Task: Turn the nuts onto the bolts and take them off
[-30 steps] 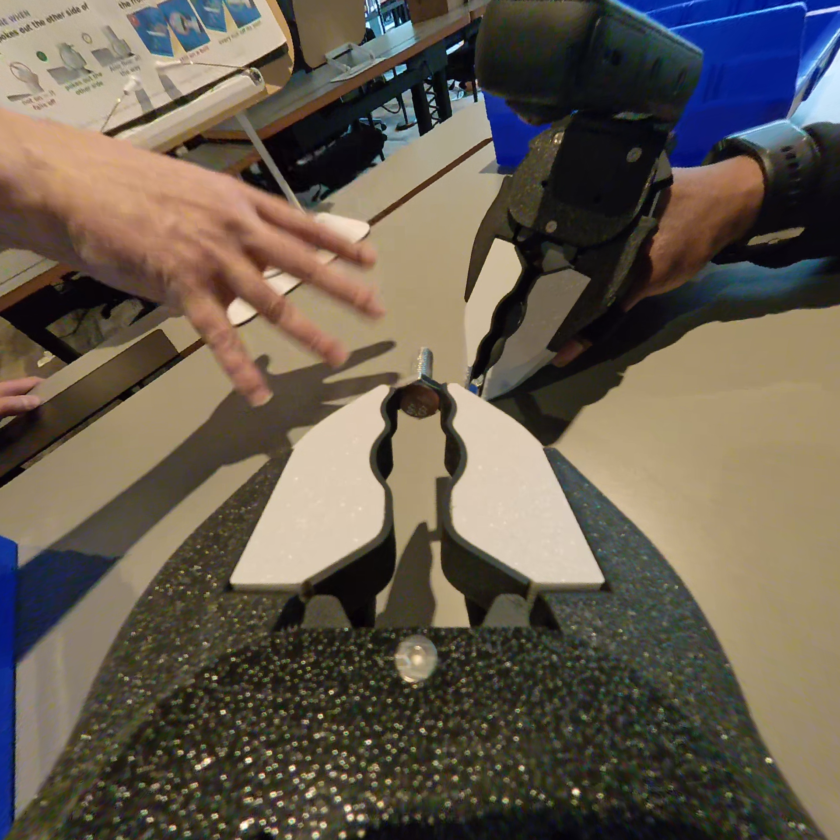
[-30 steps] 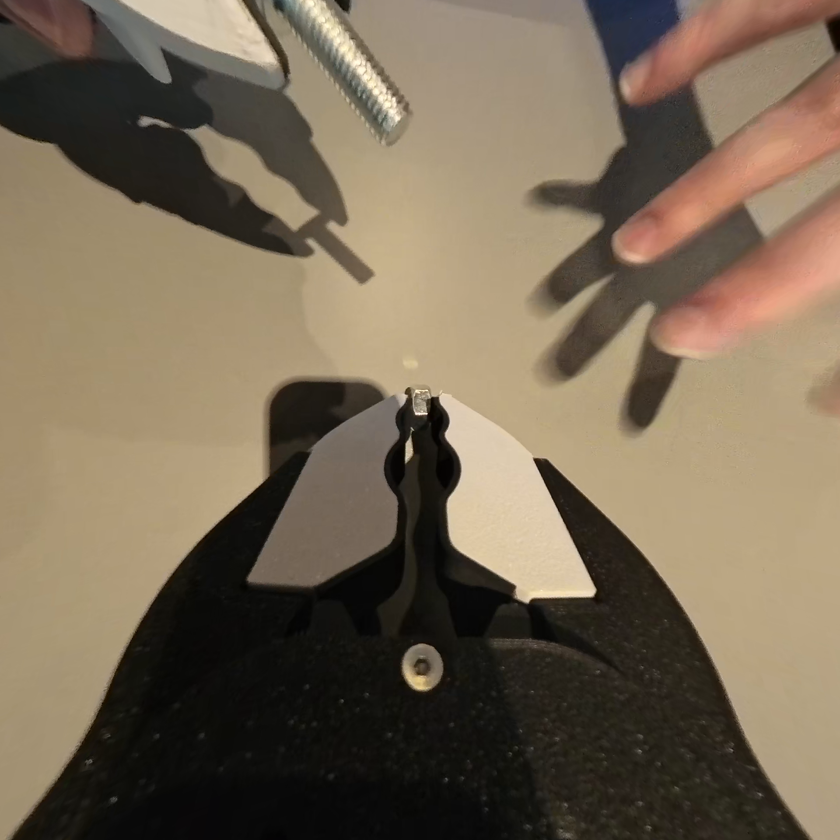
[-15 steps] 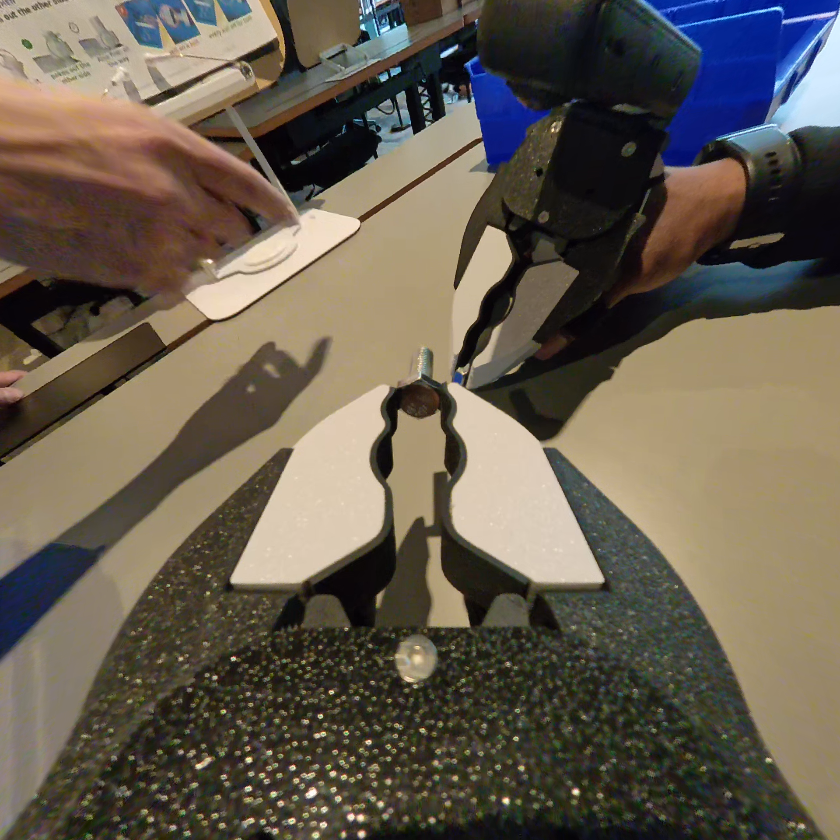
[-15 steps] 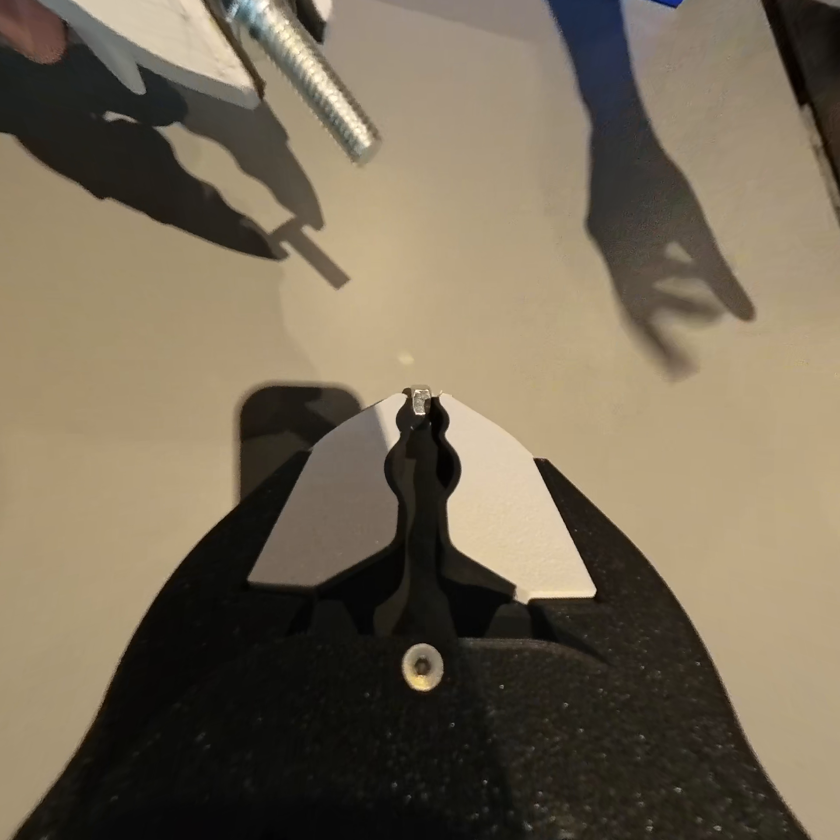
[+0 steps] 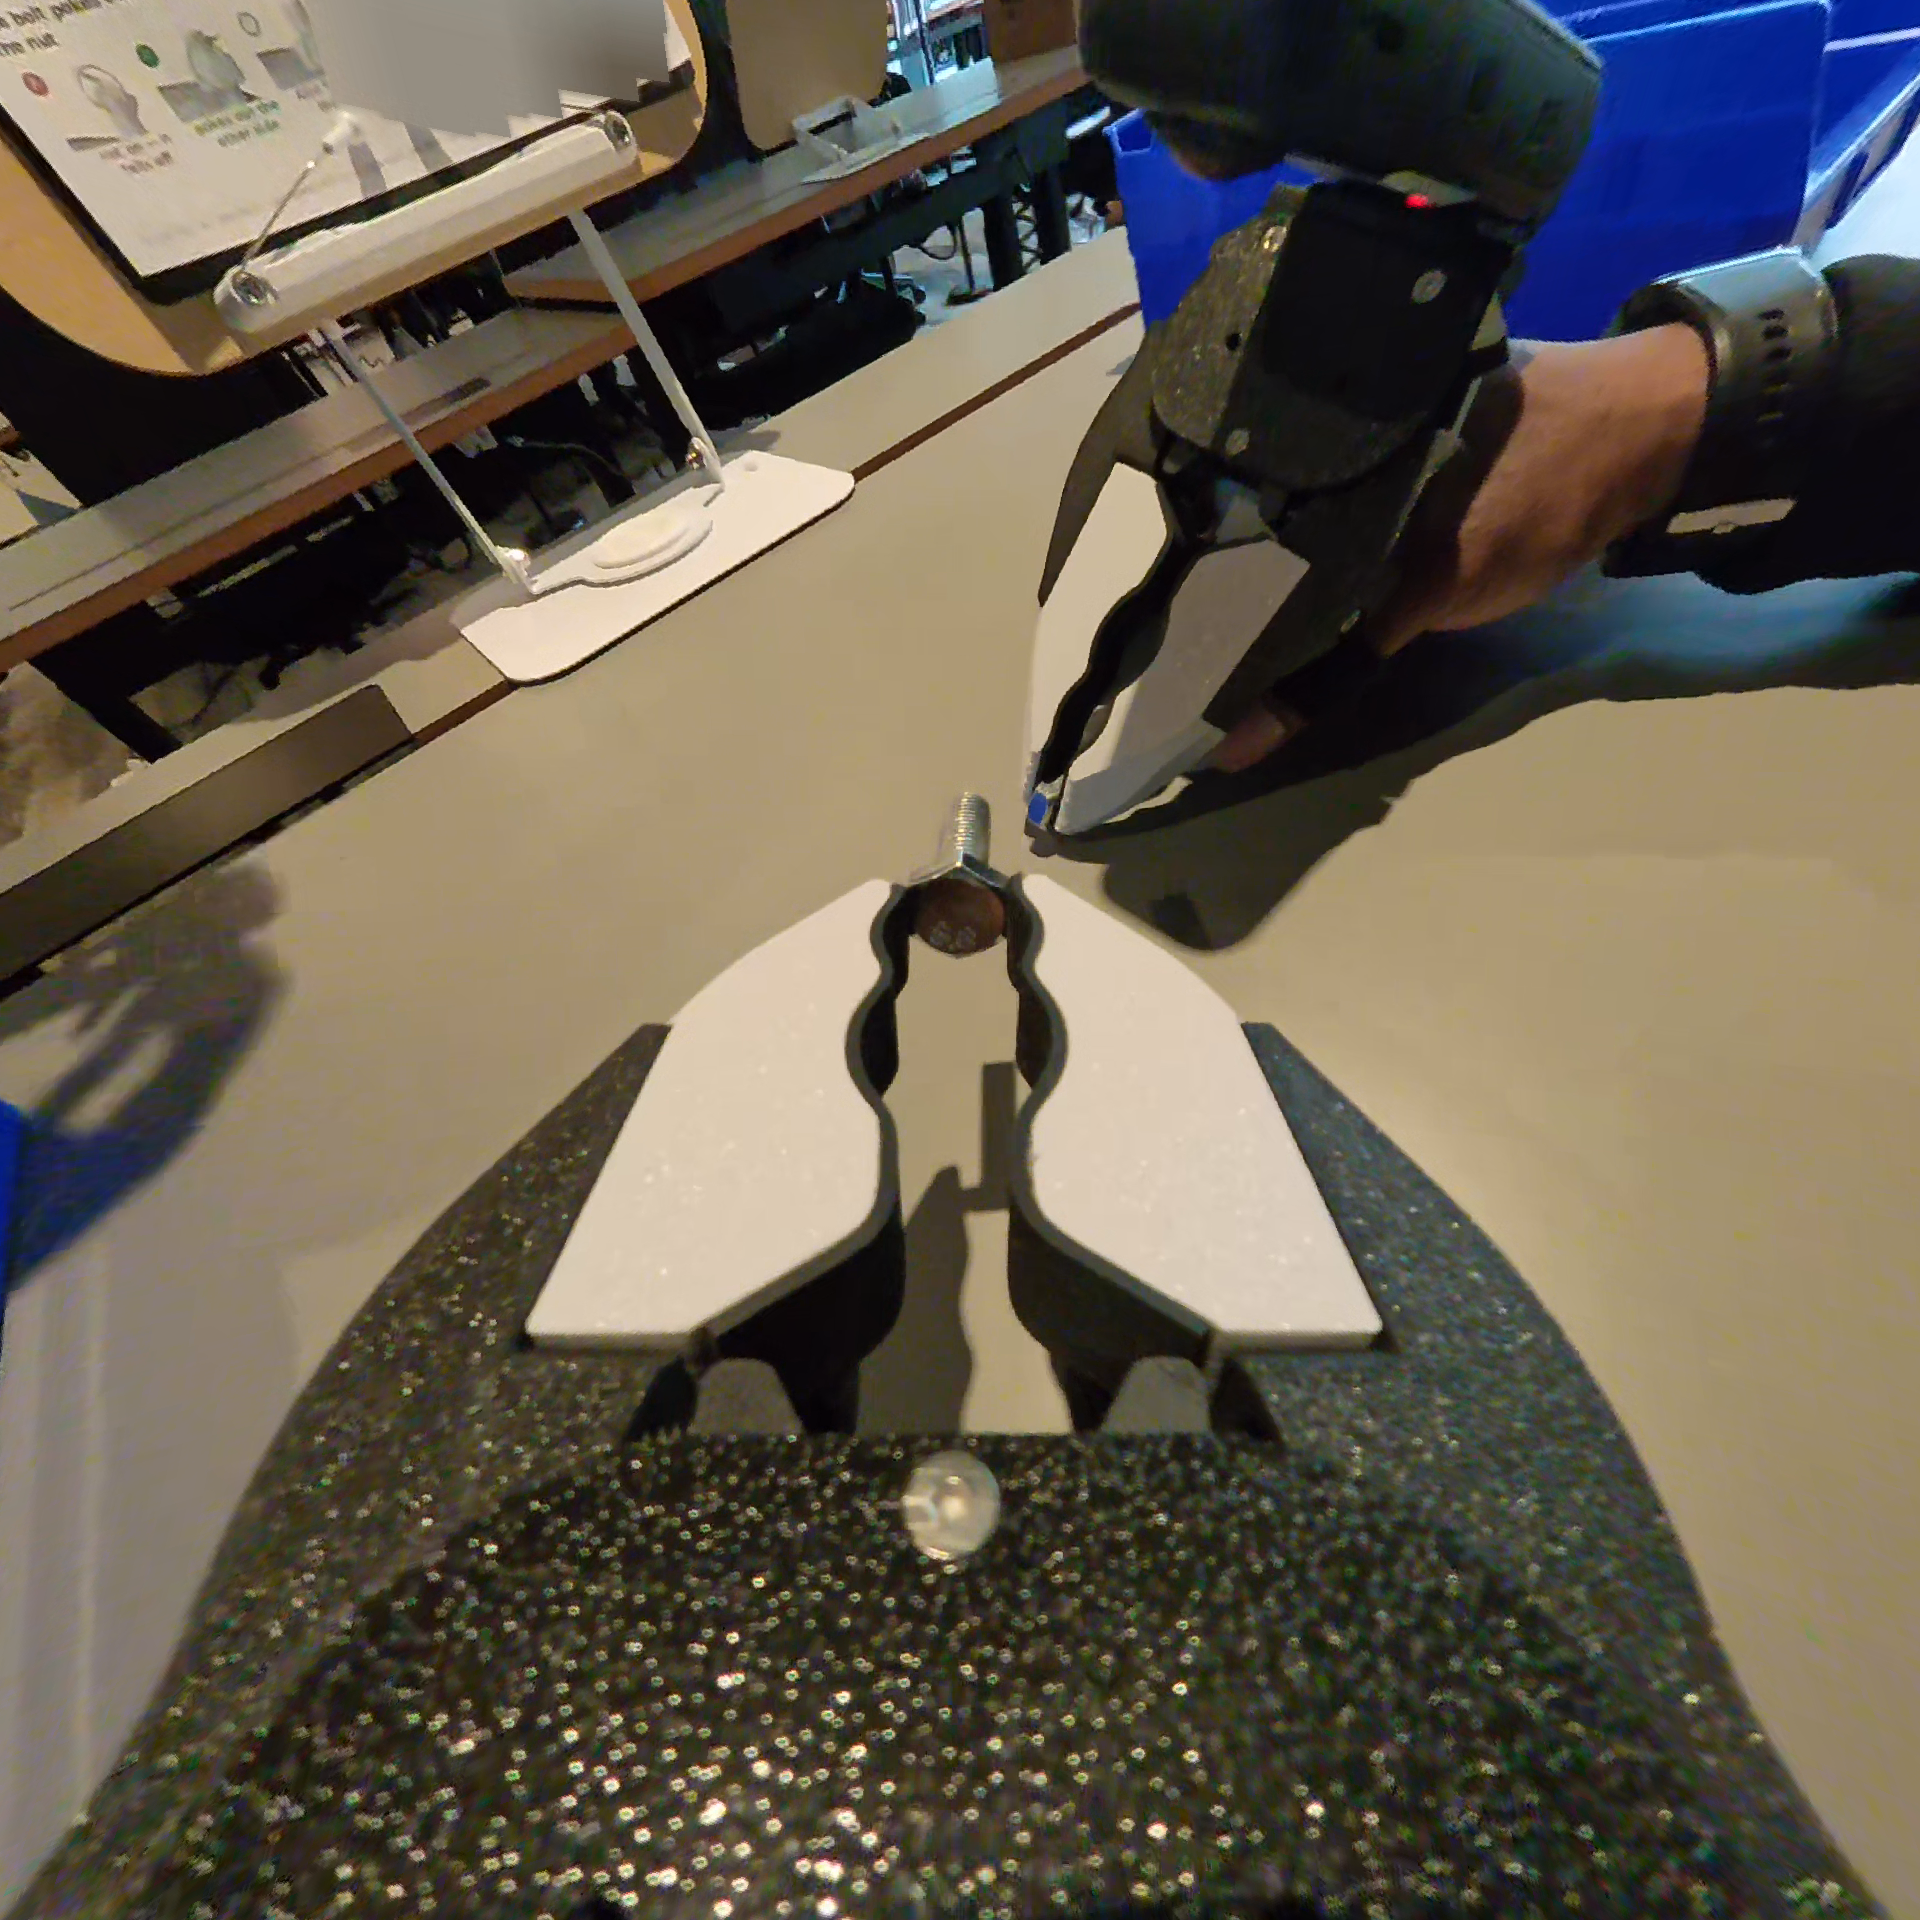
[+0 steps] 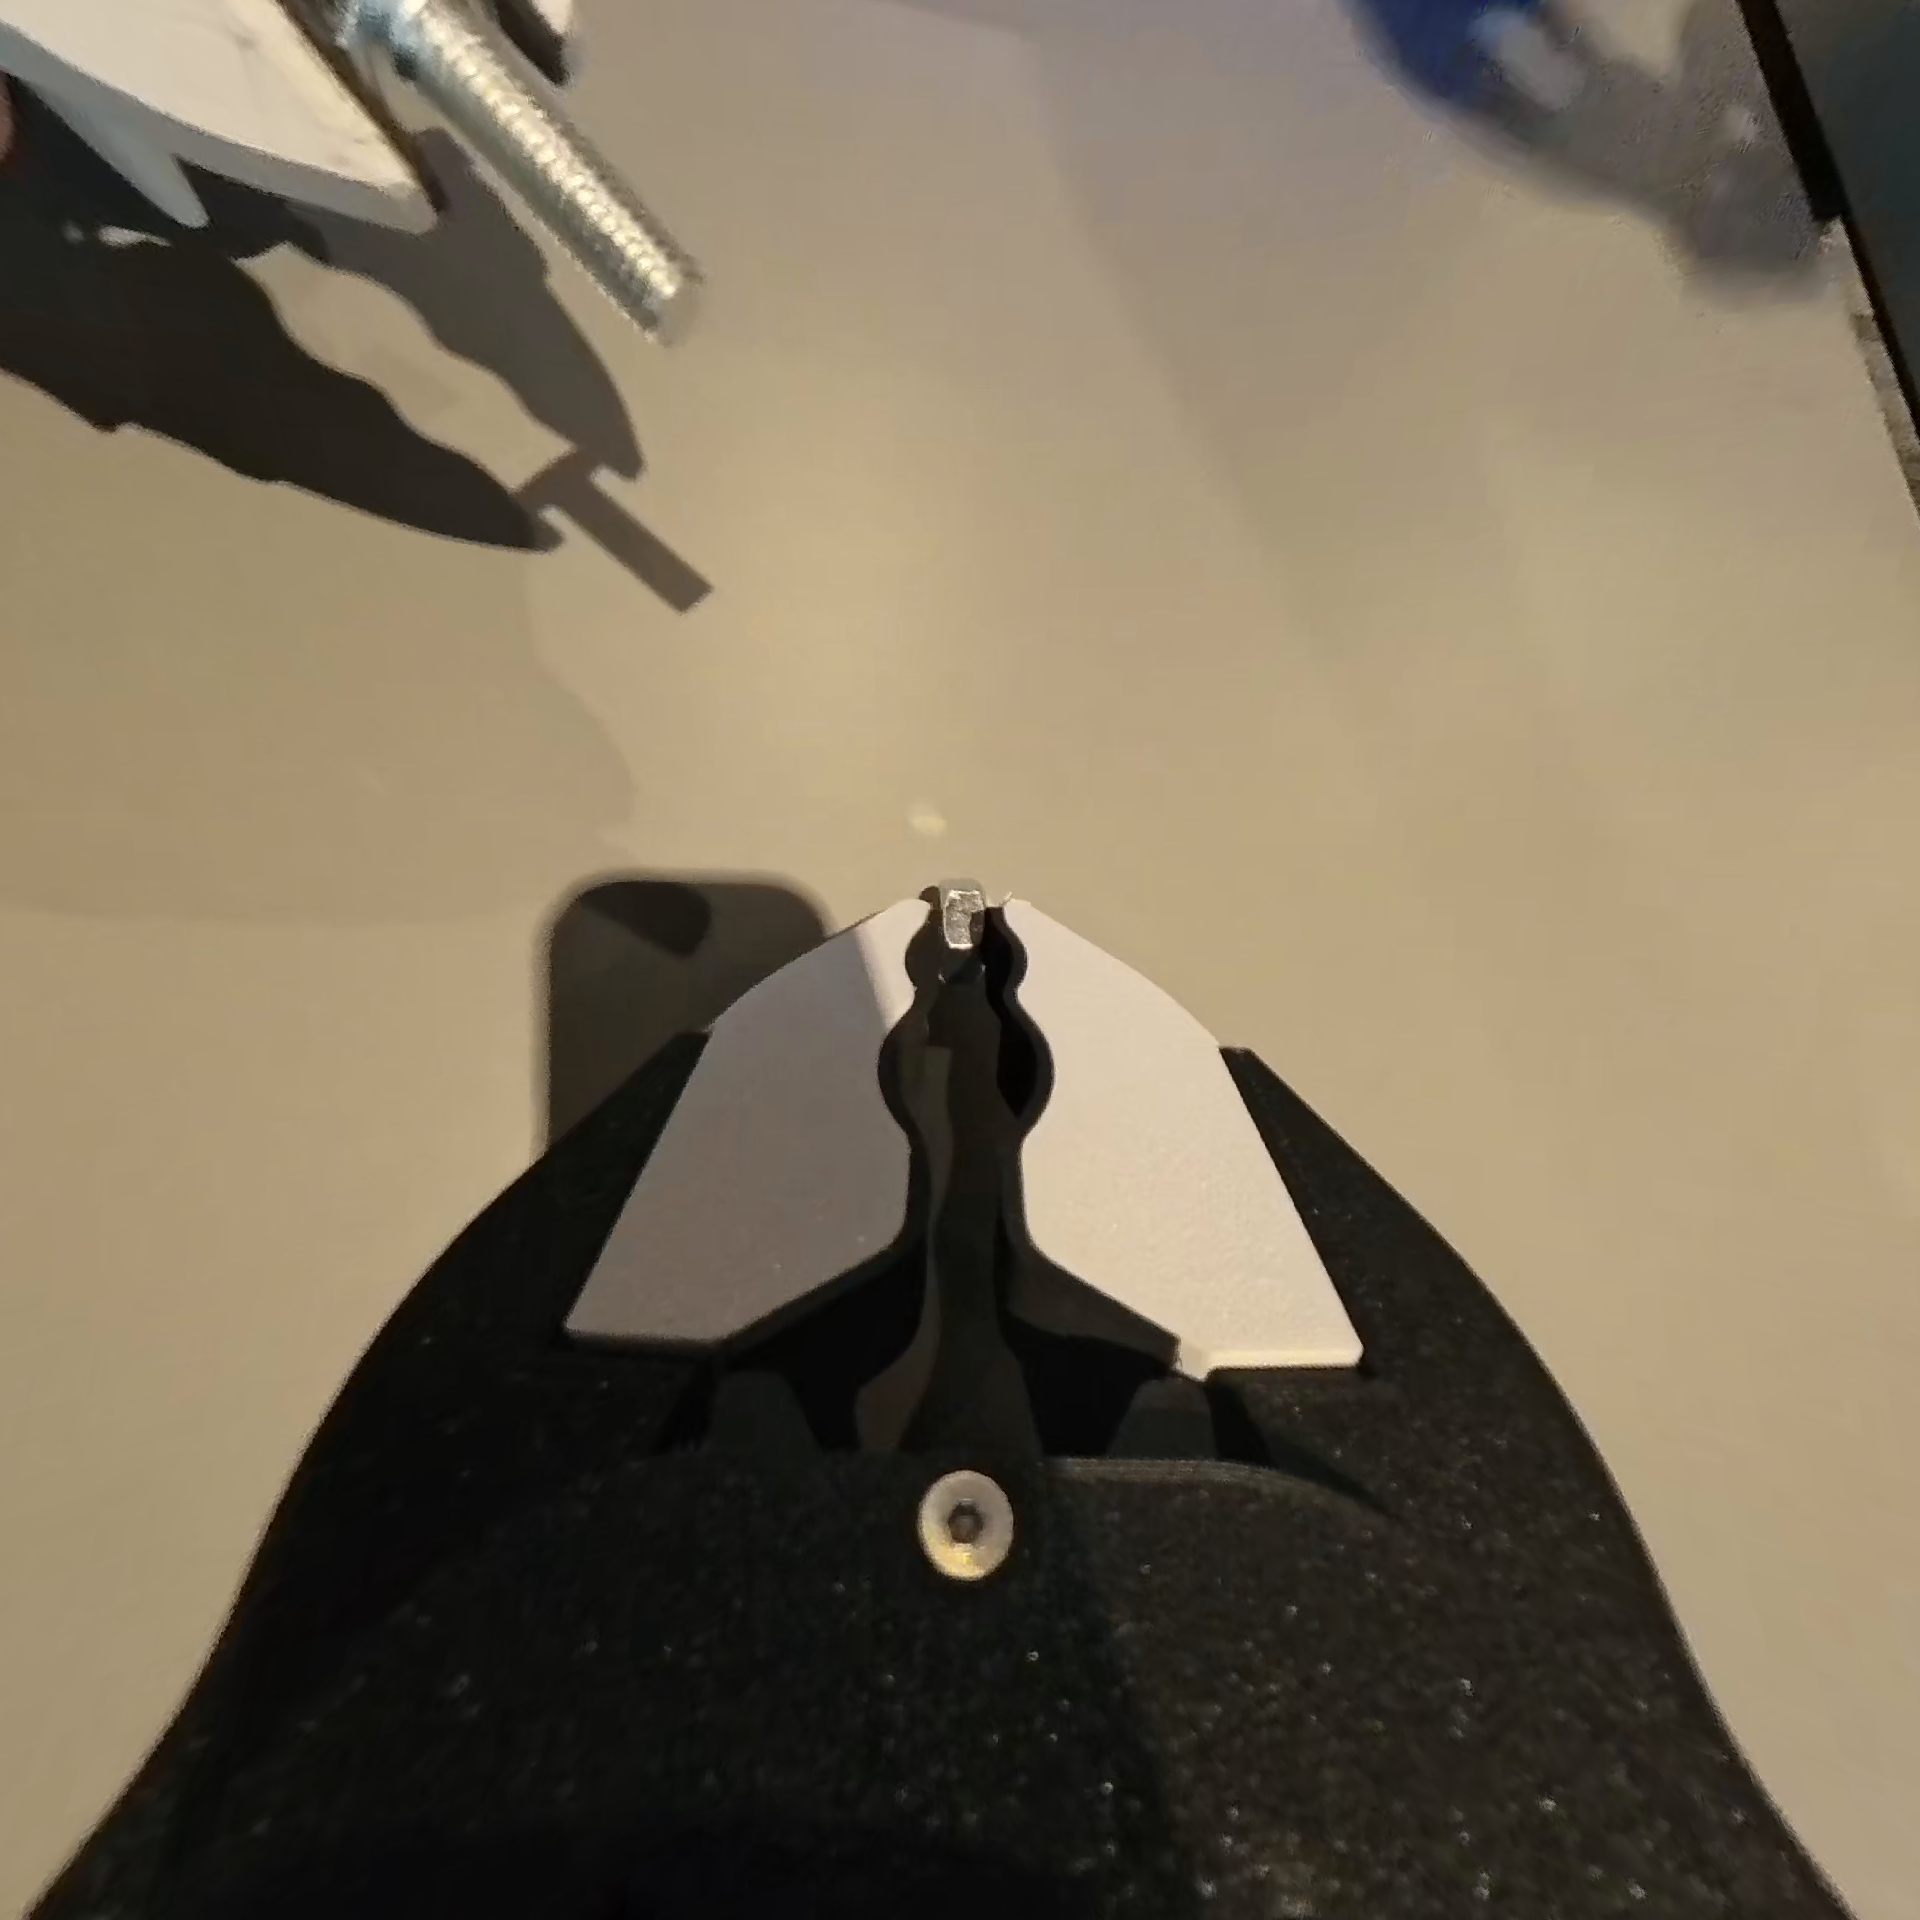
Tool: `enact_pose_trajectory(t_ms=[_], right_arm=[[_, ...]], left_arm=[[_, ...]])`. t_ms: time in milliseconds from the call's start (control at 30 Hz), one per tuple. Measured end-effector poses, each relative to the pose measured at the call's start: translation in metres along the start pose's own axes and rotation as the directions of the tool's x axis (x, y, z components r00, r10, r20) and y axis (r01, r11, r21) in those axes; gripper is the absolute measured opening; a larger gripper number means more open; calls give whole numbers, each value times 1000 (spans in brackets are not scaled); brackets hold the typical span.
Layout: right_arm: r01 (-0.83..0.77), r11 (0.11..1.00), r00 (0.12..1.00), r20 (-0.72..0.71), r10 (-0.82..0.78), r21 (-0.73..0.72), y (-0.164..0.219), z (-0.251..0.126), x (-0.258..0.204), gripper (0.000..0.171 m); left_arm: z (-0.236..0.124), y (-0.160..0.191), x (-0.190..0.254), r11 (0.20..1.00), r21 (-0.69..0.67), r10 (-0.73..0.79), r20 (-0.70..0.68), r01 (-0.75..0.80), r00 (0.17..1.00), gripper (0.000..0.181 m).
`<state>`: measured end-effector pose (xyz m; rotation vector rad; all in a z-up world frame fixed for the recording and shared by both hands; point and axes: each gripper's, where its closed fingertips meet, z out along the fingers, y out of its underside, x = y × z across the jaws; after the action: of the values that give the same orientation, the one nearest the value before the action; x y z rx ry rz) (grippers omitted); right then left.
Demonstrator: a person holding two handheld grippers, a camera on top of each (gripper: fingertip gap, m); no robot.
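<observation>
The left gripper (image 5: 958,891) clamps the bolt (image 5: 962,844) by its head, threads pointing away; the right gripper (image 6: 964,914), pinching the nut (image 6: 962,918), sits just right of the tip.

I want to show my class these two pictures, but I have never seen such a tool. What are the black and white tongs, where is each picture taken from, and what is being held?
These are hand-held grippers, one in each of a person's hands, each with a camera looking along its two white fingers. In the left wrist view, the left gripper is shut on the head of a bolt, whose threaded end points away. Beyond it you see the right gripper and the hand holding it. The right wrist view shows that gripper's own tips, shut on a small nut, apart from the bolt. Below is a plain grey table; a white stand is on it farther back.
</observation>
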<state>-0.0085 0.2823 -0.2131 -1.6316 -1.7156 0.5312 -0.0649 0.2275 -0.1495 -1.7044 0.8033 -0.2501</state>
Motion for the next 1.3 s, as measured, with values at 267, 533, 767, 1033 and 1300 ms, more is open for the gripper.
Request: enact_pose_trajectory(t_ms=[267,533,767,1033,1300], right_arm=[[-8,1000,1000,-6,8,-4,1,0,1,8],[59,998,988,-143,-60,-9,1,-3,11,8],[34,999,988,-152,-32,8,2,-5,15,8],[-18,998,985,-171,27,55,1,-12,23,8],[-80,981,944,-302,132,178,-2,-51,53,8]], left_arm=[[0,3,-3,1000,-16,-3,28,3,1000,17],[-1,-2,-10,1000,-7,8,89,-8,996,17],[5,5,-7,999,-40,-18,40,19,999,17],[9,3,3,999,-40,-14,-9,13,1000,17],[8,4,2,999,-35,-41,-10,41,999,17]])
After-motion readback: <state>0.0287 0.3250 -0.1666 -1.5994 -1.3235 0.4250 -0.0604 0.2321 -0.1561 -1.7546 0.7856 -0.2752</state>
